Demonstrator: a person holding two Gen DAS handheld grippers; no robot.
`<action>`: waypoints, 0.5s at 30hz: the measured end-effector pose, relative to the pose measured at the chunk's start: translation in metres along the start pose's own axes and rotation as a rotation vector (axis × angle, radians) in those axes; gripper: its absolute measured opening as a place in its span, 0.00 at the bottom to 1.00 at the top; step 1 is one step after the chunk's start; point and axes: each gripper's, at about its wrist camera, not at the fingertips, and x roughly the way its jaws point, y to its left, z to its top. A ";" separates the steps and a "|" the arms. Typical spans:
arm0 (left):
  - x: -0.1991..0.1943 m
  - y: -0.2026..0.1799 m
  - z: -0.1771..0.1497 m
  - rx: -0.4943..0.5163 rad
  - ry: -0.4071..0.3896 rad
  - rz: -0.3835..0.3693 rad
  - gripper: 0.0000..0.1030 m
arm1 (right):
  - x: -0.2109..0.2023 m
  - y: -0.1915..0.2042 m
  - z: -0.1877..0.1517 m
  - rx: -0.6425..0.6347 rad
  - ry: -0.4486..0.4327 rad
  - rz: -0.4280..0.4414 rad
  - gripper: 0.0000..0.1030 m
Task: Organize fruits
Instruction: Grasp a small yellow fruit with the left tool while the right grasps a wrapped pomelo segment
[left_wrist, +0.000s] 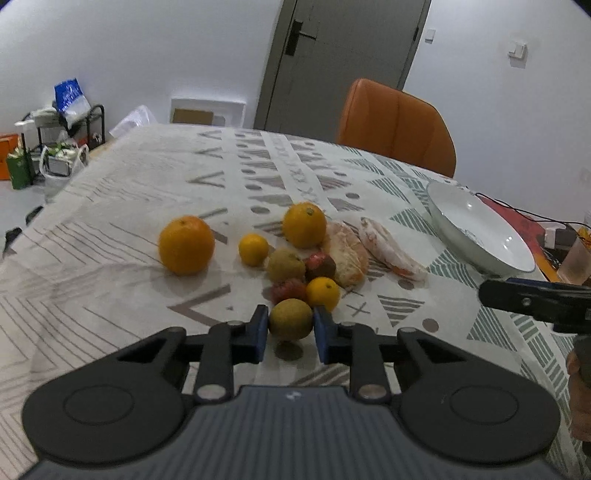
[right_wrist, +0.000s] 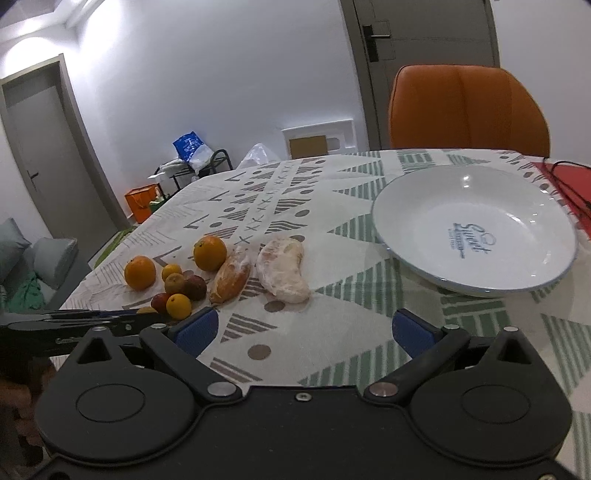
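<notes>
Barely begun — the white plate (right_wrist: 476, 206) at two o'clock sits empty, and every fruit is on the worktop (left_wrist: 129, 192). The left gripper (left_wrist: 290, 325) has its fingers clamped on a kiwi (left_wrist: 290, 319). The right gripper (right_wrist: 303, 328) hangs with fingers spread apart, holding nothing.

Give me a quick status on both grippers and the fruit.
Left gripper closed on round brownish-green kiwi, lifted off patterned tablecloth. Right gripper open, empty. White ceramic plate empty; nothing blocking it.
</notes>
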 end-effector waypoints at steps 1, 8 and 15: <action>-0.001 0.002 0.001 -0.003 -0.005 0.005 0.24 | 0.003 0.000 0.001 0.001 0.000 0.004 0.91; -0.003 0.016 0.010 -0.029 -0.024 0.035 0.24 | 0.026 0.002 0.009 0.003 0.008 0.029 0.82; -0.002 0.026 0.018 -0.050 -0.046 0.040 0.24 | 0.046 0.012 0.016 -0.040 0.007 0.004 0.78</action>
